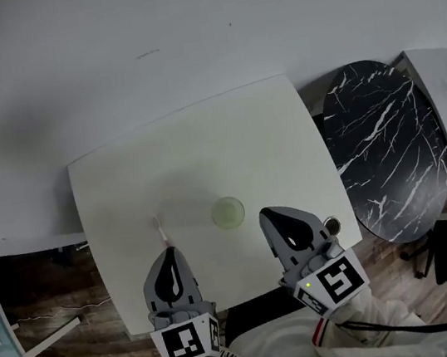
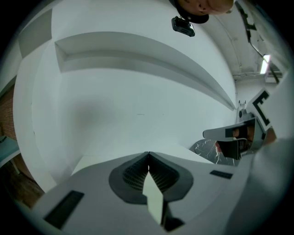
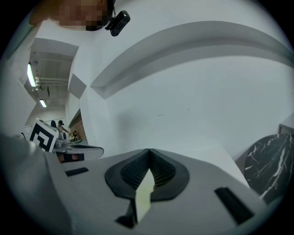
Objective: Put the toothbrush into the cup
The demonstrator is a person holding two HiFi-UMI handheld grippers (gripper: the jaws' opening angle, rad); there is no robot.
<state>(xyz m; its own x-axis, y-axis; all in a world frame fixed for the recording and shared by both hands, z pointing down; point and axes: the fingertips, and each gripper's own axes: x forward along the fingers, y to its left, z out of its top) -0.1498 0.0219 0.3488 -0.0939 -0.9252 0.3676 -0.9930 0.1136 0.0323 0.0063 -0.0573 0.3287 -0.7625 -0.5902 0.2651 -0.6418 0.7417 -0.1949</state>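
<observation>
Hovers over the near part of the worktop [image 1: 123, 181] with the left tool [image 1: 171, 253] and the right tool [image 1: 267, 217], each closed tip to tip on nothing. Finds the toothbrush [image 1: 163, 232] lying flat just beyond the left tool's tips, left of the cup [image 1: 227, 212] and apart from it, not yet inside. Finds the cup upright near the worktop's middle, just far-left of the right tool.

Risks shoving the toothbrush along the surface if coming down closed, so calls for opening first. Risks a slipped pinch on so thin and low a thing, or scraped pads. Risks tipping the cup, probably light, with either tool or with the brush end on the way in.

Has bare worktop to the far side and left of both things. Meets the near edge right under the tools, a white wall [image 1: 184, 37] past the far edge, and a marble table [image 1: 386, 139] close by the right edge.
</observation>
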